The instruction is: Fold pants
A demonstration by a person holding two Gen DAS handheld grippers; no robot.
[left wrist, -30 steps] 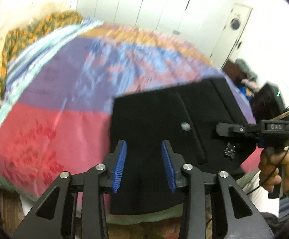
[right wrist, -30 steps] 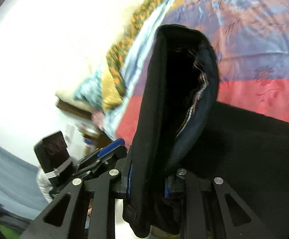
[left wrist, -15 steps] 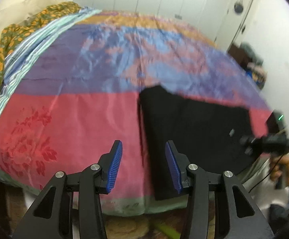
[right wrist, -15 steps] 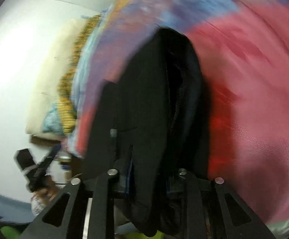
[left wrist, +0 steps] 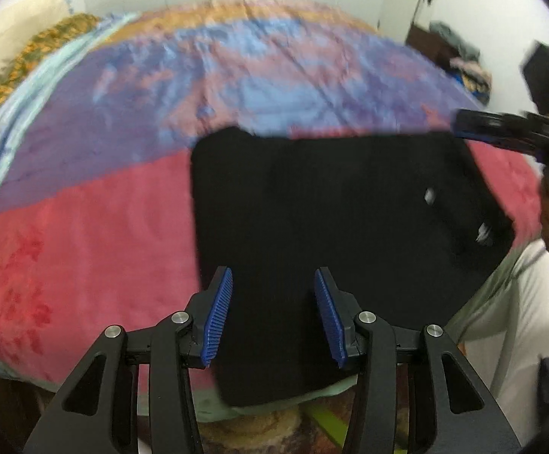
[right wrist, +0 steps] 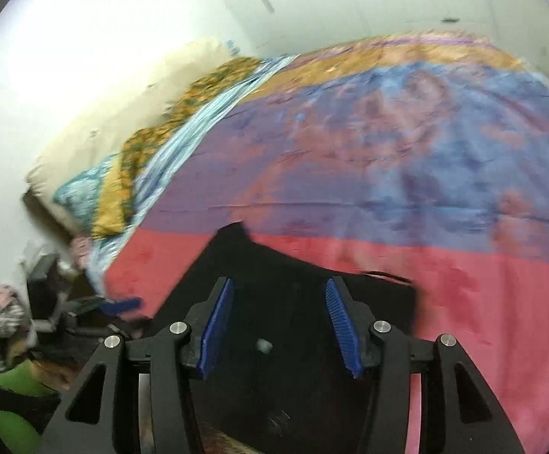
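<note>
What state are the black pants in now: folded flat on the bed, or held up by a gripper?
Folded flat: the black pants lie as a compact rectangle on the bedspread; the left gripper and right gripper are open, empty.

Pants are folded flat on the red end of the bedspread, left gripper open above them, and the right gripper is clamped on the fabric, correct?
Not quite: the right gripper is open, its blue fingers spread with nothing between them, as the right wrist view shows. The pants, the bedspread and the left gripper are as you said.
</note>
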